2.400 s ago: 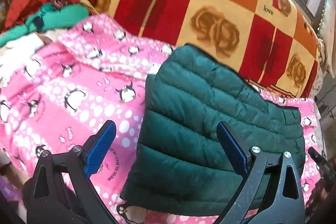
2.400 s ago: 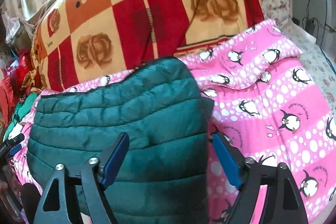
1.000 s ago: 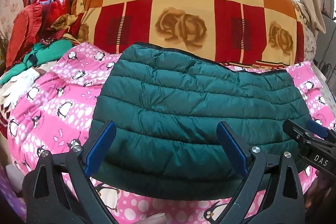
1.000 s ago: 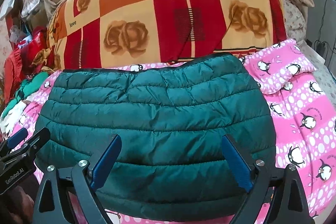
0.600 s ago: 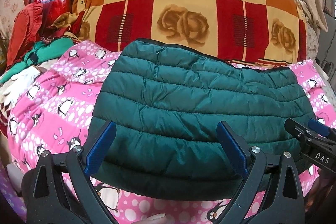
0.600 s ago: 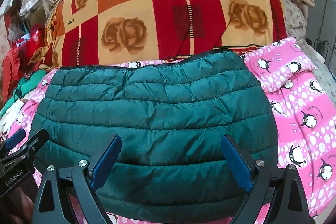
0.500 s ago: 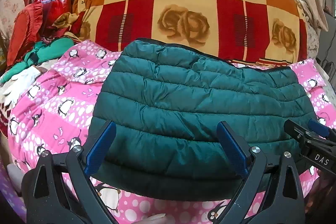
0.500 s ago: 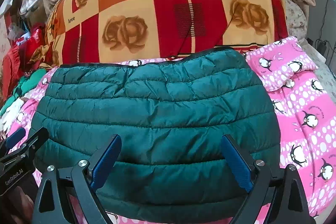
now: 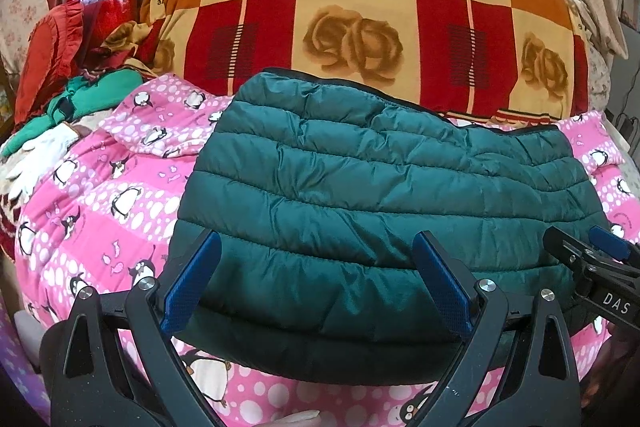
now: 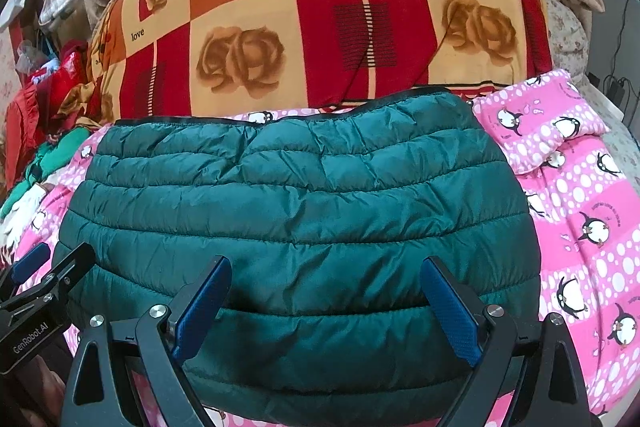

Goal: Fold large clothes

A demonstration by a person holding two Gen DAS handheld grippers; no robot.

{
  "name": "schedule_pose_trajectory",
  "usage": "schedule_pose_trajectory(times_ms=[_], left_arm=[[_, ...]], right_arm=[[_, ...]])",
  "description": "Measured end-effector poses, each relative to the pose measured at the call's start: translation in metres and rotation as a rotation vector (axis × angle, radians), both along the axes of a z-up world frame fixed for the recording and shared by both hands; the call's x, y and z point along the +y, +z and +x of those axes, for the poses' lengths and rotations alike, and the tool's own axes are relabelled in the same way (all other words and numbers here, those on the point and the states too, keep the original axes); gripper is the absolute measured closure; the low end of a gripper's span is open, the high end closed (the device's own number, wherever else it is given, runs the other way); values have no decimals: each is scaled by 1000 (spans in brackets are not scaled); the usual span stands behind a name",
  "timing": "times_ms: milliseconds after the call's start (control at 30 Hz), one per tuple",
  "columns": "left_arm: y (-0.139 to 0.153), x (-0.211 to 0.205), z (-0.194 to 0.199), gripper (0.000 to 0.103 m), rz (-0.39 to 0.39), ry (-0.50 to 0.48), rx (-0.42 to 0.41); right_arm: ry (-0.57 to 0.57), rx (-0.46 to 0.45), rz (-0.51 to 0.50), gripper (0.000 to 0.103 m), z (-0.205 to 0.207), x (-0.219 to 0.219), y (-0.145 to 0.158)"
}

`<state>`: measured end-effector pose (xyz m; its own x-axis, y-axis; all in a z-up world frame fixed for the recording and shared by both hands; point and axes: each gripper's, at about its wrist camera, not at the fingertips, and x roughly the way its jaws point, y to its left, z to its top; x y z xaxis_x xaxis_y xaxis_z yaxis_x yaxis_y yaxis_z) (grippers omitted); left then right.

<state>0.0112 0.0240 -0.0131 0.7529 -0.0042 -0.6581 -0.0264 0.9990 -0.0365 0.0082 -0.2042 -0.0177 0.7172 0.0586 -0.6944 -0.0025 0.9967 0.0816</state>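
the folded green jacket [image 9: 380, 203] lies on the pink blanket [image 9: 100, 211] just ahead of both claws. left claw [image 9: 316, 283] and right claw [image 10: 326, 307] stand wide apart, empty, above its near edge.

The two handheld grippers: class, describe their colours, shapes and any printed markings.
The left gripper and the right gripper look alike: black plastic frames with triangular cut-outs and silver screws, each carrying two flat, textured blue pads. White lettering shows on their sides: "GenRobot.AI" on the left one, "DAS" on the right one. No cables or sleeves show.
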Motion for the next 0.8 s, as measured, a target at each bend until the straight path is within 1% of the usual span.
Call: schedule_pose_trajectory(times_ms=[800], left_arm=[[-4, 0, 1, 6, 7, -1, 9]], right_arm=[[9, 8, -3, 9, 5, 3, -3]])
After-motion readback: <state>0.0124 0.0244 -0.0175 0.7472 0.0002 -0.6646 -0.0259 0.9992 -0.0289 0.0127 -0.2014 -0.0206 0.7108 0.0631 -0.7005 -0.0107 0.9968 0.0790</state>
